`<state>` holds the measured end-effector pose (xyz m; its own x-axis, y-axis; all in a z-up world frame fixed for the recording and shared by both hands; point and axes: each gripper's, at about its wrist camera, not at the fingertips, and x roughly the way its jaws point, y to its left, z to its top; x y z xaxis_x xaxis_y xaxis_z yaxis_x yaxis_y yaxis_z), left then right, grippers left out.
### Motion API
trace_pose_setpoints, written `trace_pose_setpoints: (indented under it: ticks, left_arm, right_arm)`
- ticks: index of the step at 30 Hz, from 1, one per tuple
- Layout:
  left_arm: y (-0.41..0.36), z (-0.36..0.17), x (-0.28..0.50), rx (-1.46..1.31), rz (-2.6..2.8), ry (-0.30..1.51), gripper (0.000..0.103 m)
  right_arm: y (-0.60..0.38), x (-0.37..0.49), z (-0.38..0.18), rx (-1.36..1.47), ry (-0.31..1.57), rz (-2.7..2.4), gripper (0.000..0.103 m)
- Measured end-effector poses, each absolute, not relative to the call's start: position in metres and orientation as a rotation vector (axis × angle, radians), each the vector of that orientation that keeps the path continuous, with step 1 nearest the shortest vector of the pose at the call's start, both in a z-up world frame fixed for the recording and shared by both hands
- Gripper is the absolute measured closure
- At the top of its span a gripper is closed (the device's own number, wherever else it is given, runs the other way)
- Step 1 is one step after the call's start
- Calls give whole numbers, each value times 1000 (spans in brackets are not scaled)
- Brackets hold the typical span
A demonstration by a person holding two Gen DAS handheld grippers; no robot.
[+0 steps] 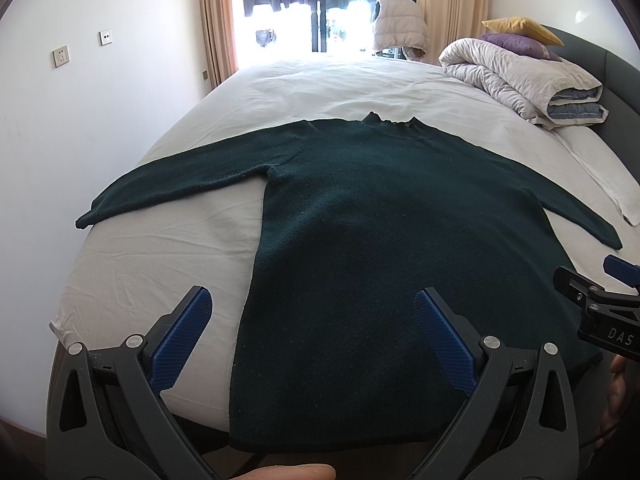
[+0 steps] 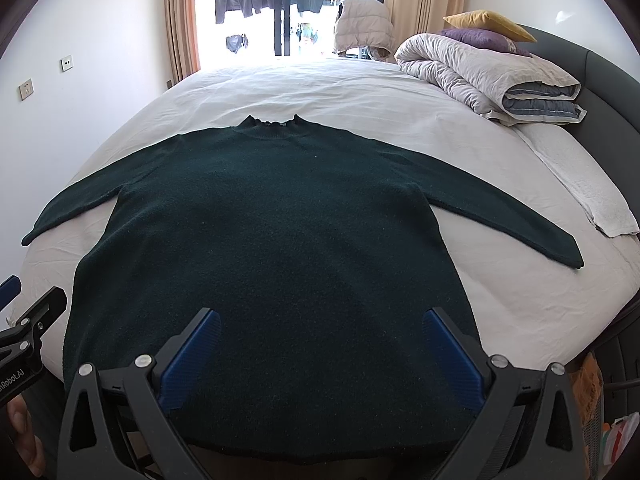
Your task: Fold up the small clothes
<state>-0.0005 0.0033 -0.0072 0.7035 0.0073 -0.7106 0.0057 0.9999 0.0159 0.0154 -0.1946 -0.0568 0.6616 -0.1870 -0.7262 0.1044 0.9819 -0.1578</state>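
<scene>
Left wrist view: the left tongs (image 1: 312, 340) are seen spread wide and empty, poised at the near hem of a dark green sweater (image 1: 380, 220) that is laid flat on the bed (image 1: 160, 272). The sweater's left edge runs between the fingers; its body stretches ahead of the tongs, with the collar farthest away and both sleeves spread outward. In the right wrist view, the right tongs (image 2: 320, 356) are likewise held wide with nothing gripped, above the hem's right part; whether the pads touch the knit cannot be told from this angle.

No fold appears to have been started. The hem seems to hang slightly over the bed's near edge, so the garment could be dragged off if only one layer is pinched. Uneven lifting by the two tongs could skew the fold, and the spread sleeves may be bunched under the body.
</scene>
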Motion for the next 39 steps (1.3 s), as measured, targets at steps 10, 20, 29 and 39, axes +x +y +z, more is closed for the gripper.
trace_pose_setpoints:
  ticks: [10, 20, 29, 39]
  left_arm:
    - [3, -8, -1, 15, 1, 791, 0]
    - [4, -14, -2, 11, 0, 796, 0]
    - [10, -22, 1, -14, 4, 812, 0]
    - [78, -31, 21, -222, 17, 833, 0]
  right_arm:
    - [-195, 15, -58, -106, 833, -165, 0]
    - [-193, 14, -61, -112, 841, -165, 0]
    - [-187, 20, -65, -125, 859, -161, 0]
    - [-179, 36, -67, -135, 861, -126, 0]
